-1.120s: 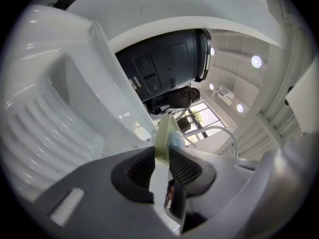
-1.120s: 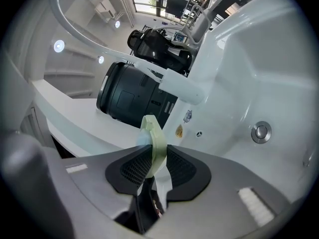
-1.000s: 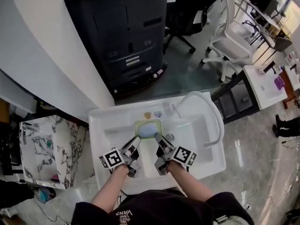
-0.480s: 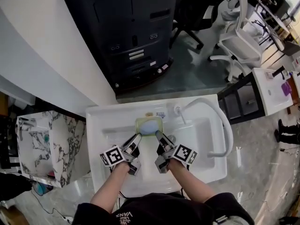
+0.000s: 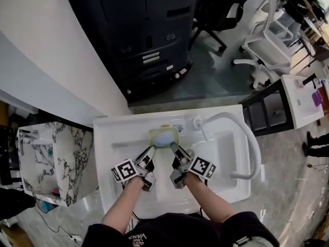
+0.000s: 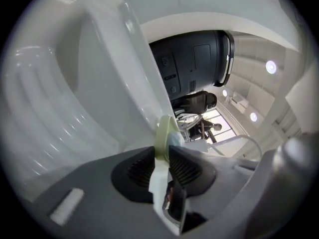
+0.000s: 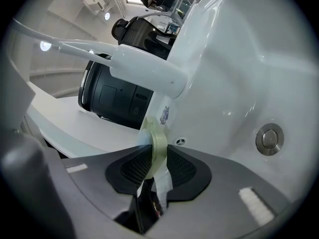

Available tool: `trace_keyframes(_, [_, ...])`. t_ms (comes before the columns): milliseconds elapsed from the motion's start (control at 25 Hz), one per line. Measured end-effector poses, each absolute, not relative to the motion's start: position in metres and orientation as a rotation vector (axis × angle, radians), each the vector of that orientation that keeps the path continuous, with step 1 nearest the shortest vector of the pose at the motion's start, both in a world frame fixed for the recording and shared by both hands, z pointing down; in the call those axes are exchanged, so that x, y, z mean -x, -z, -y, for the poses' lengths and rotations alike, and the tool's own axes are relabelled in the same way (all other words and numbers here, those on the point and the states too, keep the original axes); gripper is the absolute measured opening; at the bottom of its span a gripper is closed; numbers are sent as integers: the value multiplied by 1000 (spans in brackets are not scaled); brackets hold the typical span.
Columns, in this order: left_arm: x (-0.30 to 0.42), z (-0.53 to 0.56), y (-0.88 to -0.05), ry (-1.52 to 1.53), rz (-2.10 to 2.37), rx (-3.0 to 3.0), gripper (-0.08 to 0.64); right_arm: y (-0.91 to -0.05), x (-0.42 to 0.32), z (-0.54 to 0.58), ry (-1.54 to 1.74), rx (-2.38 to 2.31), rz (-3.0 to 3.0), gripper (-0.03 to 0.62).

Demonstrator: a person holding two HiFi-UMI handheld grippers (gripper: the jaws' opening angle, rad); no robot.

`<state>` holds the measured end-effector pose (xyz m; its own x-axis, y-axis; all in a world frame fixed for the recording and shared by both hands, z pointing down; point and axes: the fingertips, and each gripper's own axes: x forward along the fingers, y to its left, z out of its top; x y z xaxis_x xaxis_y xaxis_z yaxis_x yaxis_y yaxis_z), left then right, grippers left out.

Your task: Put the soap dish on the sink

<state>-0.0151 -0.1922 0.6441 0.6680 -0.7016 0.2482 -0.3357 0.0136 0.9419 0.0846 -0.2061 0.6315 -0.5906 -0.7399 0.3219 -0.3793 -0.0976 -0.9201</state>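
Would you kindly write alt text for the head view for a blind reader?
From above, the left gripper and right gripper each clamp one side of a pale green soap dish holding bluish soap, at the back ledge of a white sink.

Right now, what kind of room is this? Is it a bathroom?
Probably an office or a lab, not a real bathroom. The white sink stands on a shiny floor right by a big dark copier, and there are a white office chair and a desk nearby.
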Motion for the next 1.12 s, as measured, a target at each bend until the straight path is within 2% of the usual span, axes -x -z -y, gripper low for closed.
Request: trace_keyframes(1120, [20,216,-644,484,910,-1530,126,-638,-86,231,1745,1261,-1844,87])
